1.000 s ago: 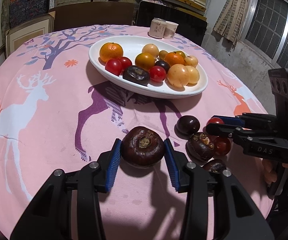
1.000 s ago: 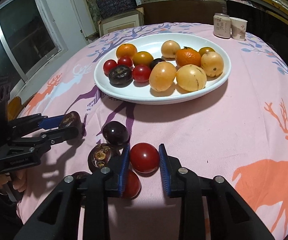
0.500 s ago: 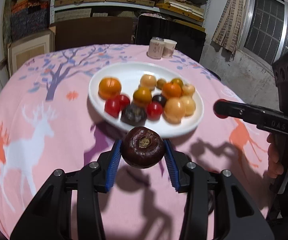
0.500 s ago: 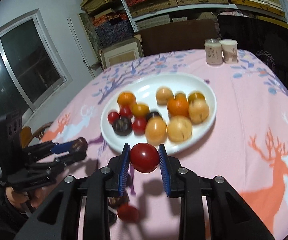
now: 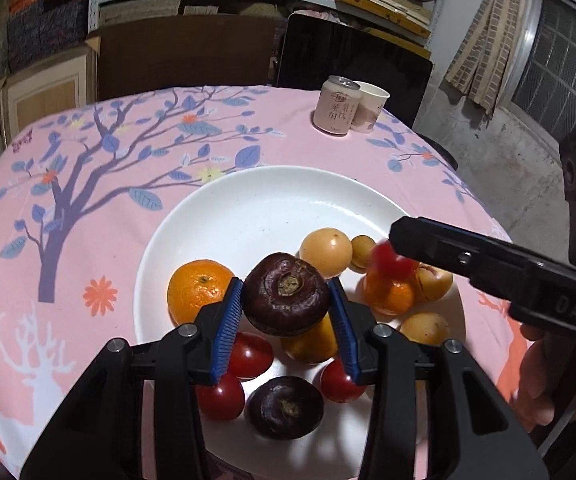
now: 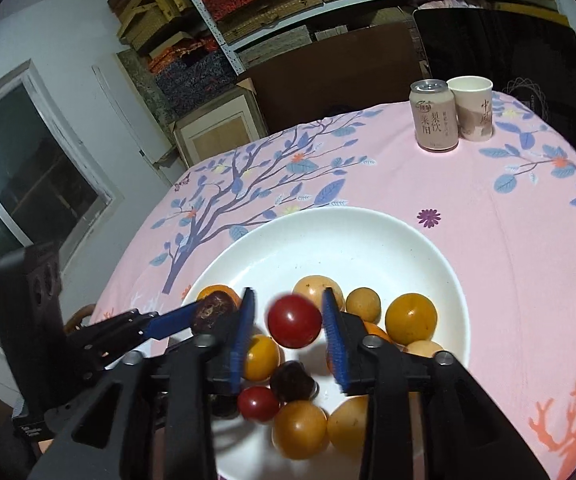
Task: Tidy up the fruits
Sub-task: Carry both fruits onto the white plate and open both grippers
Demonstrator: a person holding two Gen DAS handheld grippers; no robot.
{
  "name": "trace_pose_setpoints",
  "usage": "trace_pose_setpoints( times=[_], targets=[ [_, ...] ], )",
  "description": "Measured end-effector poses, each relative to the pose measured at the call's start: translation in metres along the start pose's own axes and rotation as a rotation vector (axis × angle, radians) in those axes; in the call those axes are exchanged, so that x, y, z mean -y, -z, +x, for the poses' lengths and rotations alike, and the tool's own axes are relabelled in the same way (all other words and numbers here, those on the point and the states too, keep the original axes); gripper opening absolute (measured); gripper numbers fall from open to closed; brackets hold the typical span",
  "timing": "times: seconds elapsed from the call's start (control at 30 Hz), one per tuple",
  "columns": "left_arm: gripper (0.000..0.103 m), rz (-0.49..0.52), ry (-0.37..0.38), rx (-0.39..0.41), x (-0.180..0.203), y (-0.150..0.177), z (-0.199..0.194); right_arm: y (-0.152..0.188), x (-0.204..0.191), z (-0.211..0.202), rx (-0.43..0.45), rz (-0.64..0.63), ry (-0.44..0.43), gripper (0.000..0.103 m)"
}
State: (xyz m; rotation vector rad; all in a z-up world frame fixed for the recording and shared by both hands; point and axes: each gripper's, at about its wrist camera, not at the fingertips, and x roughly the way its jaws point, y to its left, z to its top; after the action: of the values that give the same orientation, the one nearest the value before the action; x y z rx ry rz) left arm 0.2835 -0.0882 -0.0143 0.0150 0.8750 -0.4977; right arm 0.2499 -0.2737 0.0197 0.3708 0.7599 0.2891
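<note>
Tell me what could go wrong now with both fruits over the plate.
The tomato sits loose between the opening jaws of the right hand-held gripper; dropping, it may bounce off the piled fruit and roll off the plate. The left hand-held gripper holds the dark fruit above the same crowded pile.

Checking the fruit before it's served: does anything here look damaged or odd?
Yes. The dark fruit clamped in the left claw looks wrinkled and dented around its stem scar. The red tomato sits loose, blurred, between the right claw's opening pads above the white plate.
</note>
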Motion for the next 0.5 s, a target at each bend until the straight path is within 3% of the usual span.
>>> trace_pose_setpoints(
  times=[0.03,0.1,0.3,0.5],
  targets=[
    [0.046,-0.008,0.008,0.007,-0.002,0.001,-0.002,0.002,0.0,-0.002,0.009,-0.006,-0.001,0.048],
    [0.062,-0.011,-0.003,0.037,-0.004,0.006,-0.013,0.008,-0.003,-0.01,0.024,-0.016,0.002,0.048],
    [0.082,0.04,0.003,0.116,0.008,0.045,-0.065,0.049,-0.004,-0.047,0.031,-0.028,-0.028,0.048],
    [0.083,0.207,0.009,0.082,0.041,0.117,-0.101,0.103,0.007,-0.084,0.063,0.004,-0.067,0.053]
  ],
)
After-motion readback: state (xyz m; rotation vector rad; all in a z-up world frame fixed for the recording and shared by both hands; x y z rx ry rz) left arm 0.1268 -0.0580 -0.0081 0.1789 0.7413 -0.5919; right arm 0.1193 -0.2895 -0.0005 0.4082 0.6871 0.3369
